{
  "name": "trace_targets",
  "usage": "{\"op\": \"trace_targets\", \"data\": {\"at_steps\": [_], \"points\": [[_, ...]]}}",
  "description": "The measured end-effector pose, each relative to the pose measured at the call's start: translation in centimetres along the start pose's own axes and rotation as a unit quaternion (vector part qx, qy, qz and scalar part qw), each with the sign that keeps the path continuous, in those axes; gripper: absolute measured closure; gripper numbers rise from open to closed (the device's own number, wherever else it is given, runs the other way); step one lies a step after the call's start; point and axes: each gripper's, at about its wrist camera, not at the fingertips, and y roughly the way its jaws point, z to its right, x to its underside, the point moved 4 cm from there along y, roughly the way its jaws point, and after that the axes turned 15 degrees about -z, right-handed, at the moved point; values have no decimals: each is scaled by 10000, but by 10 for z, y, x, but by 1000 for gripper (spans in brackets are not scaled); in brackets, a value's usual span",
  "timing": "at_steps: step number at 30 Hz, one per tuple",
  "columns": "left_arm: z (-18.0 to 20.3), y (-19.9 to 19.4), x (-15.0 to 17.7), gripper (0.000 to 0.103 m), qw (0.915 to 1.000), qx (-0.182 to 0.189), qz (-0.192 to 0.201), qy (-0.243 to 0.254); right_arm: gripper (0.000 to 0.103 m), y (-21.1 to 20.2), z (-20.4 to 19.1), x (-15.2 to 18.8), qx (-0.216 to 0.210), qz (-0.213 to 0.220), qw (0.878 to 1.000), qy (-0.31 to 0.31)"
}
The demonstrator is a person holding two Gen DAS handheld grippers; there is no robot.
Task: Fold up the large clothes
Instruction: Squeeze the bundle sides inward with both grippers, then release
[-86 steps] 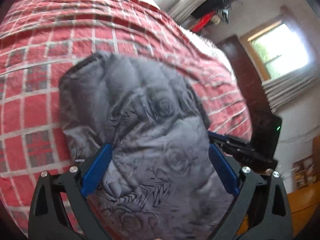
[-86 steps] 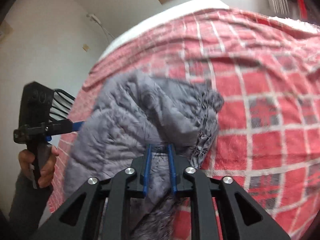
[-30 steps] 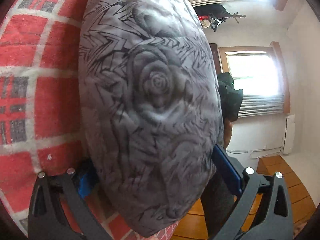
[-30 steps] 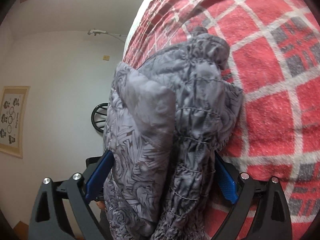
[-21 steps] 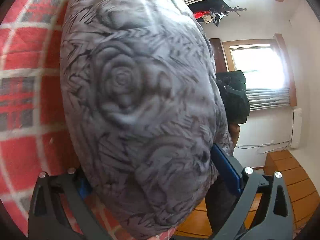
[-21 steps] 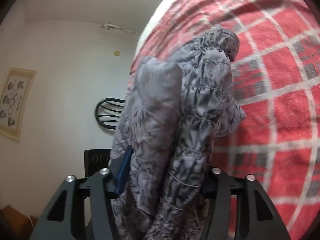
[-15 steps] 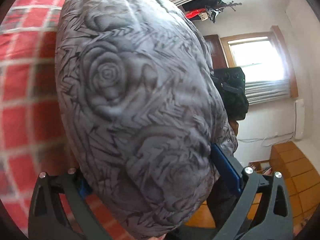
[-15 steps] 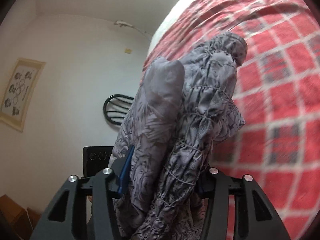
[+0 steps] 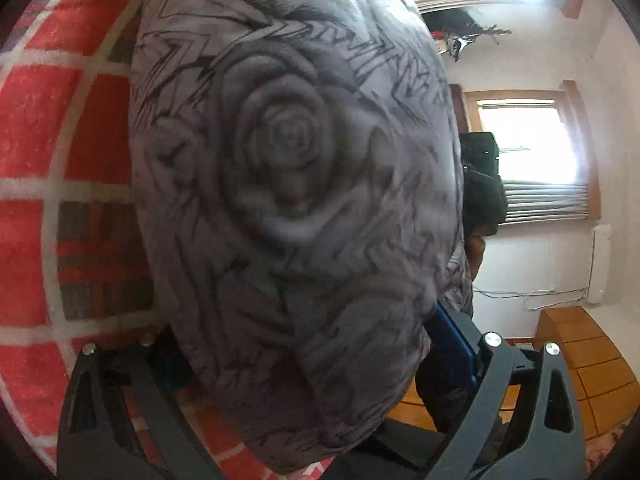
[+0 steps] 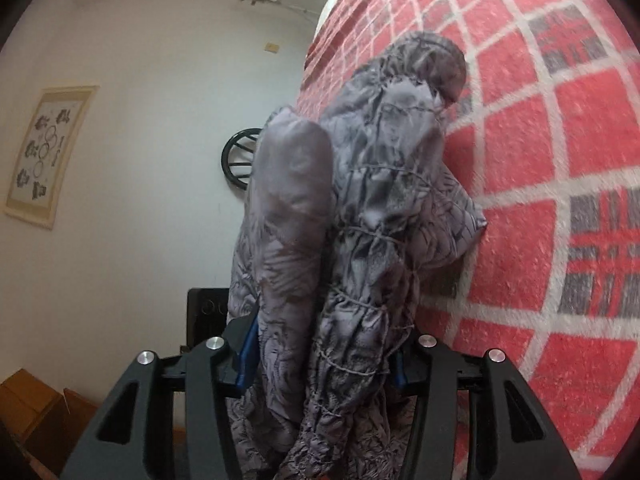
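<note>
Grey quilted fabric, printed with dark roses and zigzags, filled the space between the jaws of both grippers. The jacket [image 9: 292, 184] was bunched into a thick bundle, and it bulged forward and upward from the left gripper [image 9: 304, 360], hiding most of what lay ahead. That gripper's jaws stood wide around the bundle with the padding swelling out past them; the blue pad on its right side was against the cloth, the other was hidden, so it looked clenched on the jacket. The right gripper [image 10: 320, 364] was clamped on a gathered, elasticated edge of the same jacket [image 10: 360, 208], folds squeezed tight between its blue pads.

Beyond the right gripper and to its right lay the bed [image 10: 560, 120] with its red checked cover; the jacket's far end was at least close to that cover, though contact could not be confirmed. To the left gripper's left the same cover showed, and to its right a window [image 9: 528, 140] and wooden floor.

Judged from this, the folding seemed largely done: the jacket was already doubled into a compact stack. What remained was probably setting it down flat on the bed, releasing both grips and smoothing it.
</note>
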Motion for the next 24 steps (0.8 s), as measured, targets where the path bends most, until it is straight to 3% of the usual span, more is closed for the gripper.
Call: {"op": "trace_targets", "data": {"at_steps": [3, 8, 12, 13, 16, 19, 21, 24], "points": [[8, 3, 3, 8, 10000, -35, 24, 54, 52, -6, 0, 8, 113, 28, 9999, 26], [8, -9, 14, 7, 10000, 8, 39, 18, 41, -20, -18, 25, 460, 96, 9989, 3], [8, -34, 28, 7, 9992, -350, 173, 103, 40, -39, -51, 39, 1520, 252, 9872, -421], [13, -46, 29, 7, 9982, -488, 290, 170, 40, -45, -68, 43, 1900, 368, 9787, -682], [31, -90, 24, 5, 9912, -841, 940, 403, 40, -39, -118, 58, 2528, 513, 9559, -1405], [56, -117, 6, 5, 9808, -1097, 1468, 669, 40, -4, -159, 82, 2965, 186, 9310, -2119], [68, -120, -13, 5, 9783, -1148, 1522, 815, 42, 19, -165, 97, 3307, -171, 9115, -2440], [68, -104, -45, 5, 9820, -1204, 1235, 770, 44, 49, -142, 118, 3825, -608, 8837, -2628]]}}
